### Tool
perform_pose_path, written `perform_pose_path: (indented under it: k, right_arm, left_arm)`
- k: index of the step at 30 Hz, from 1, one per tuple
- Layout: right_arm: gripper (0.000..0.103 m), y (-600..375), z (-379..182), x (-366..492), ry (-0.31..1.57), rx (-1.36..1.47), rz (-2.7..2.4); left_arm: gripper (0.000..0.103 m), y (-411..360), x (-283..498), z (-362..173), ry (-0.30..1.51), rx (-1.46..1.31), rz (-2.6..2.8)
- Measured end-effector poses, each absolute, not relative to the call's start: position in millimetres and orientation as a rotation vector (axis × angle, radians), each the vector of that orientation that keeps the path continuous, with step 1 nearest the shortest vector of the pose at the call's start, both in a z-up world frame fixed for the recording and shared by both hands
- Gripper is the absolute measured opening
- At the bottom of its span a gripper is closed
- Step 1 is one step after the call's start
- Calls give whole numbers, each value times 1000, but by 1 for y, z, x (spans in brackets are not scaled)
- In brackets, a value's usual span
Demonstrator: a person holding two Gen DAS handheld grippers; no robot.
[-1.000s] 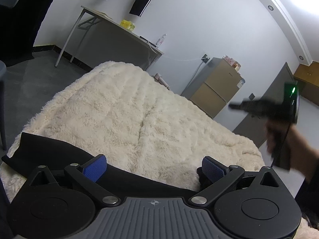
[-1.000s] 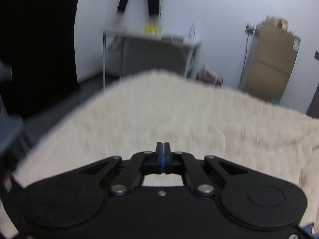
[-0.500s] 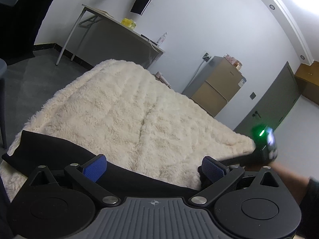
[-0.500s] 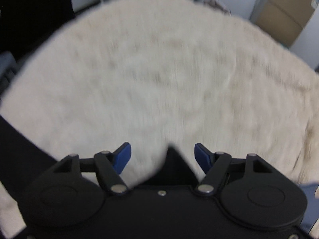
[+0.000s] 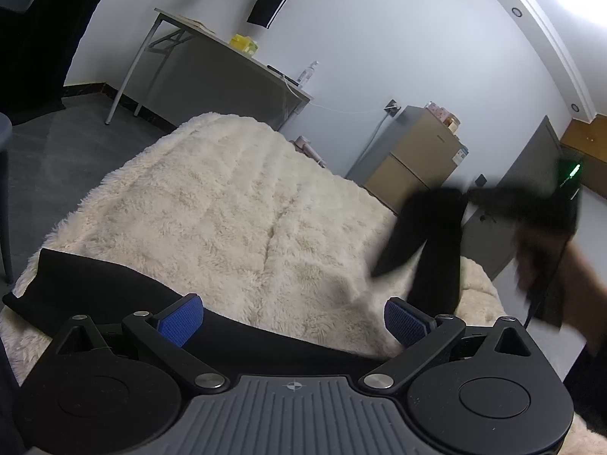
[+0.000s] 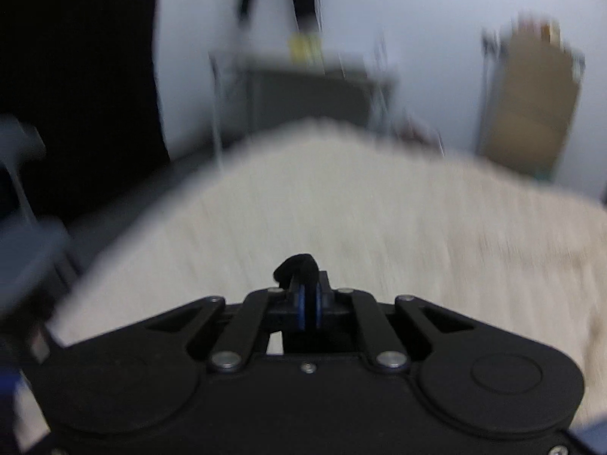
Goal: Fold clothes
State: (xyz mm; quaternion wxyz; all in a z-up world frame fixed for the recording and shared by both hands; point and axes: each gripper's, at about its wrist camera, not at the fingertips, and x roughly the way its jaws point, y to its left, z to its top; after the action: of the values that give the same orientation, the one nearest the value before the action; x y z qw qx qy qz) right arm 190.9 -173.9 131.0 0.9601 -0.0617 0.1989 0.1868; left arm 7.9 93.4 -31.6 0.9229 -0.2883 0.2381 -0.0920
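The right gripper [image 6: 308, 305] had just snapped closed, its blue pads pinching a fold of the black garment [image 5: 425, 242], a tuft of which stuck out just beyond the fingertips in the blurred right wrist view. Half a second earlier those jaws had stood spread over a dark corner of cloth; now that corner hung lifted and trailing below the gripper, above the cream fleece blanket [image 5: 235, 208], seen from the left wrist. That suggested the first fold was starting, the raised end ready to be carried across. The rest of the garment lay as a long black band just ahead of and beneath the left gripper [image 5: 294, 318], whose blue fingers [image 5: 178, 320] stood spread wide, holding nothing. No brand, label or writing could be read anywhere; motion blur smeared the right view.
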Motion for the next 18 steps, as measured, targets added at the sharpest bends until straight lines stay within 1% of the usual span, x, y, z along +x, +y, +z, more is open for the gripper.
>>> perform_pose_path:
  k: [1, 3, 4, 5, 6, 8, 10, 11, 13, 18]
  right_arm:
    - [4, -172, 148, 181, 306, -107, 410]
    - [14, -165, 158, 174, 244, -100, 421]
    - [32, -160, 160, 174, 246, -89, 431]
    - [57, -157, 158, 177, 289, -83, 452]
    - [61, -157, 155, 183, 326, -88, 461]
    - [60, -146, 132, 193, 450, -151, 446]
    - [61, -141, 118, 194, 514, -209, 397]
    - [61, -140, 114, 195, 526, -209, 393]
    - [62, -141, 88, 201, 603, -184, 402]
    - [66, -129, 58, 208, 672, -251, 385]
  left_arm:
    - [101, 94, 8, -32, 489, -594, -189]
    - [101, 94, 8, -32, 487, -600, -188]
    - [101, 94, 8, -32, 487, -602, -187]
    - [101, 95, 8, -32, 486, -603, -187]
    - [101, 95, 7, -32, 486, -604, -187]
    - [101, 95, 6, -32, 484, -607, -187]
    - [101, 96, 6, -32, 483, -610, -186]
    - [101, 96, 6, -33, 484, -612, -186]
    - [101, 97, 6, -33, 484, -616, -186]
    - [101, 98, 6, -33, 484, -625, -185]
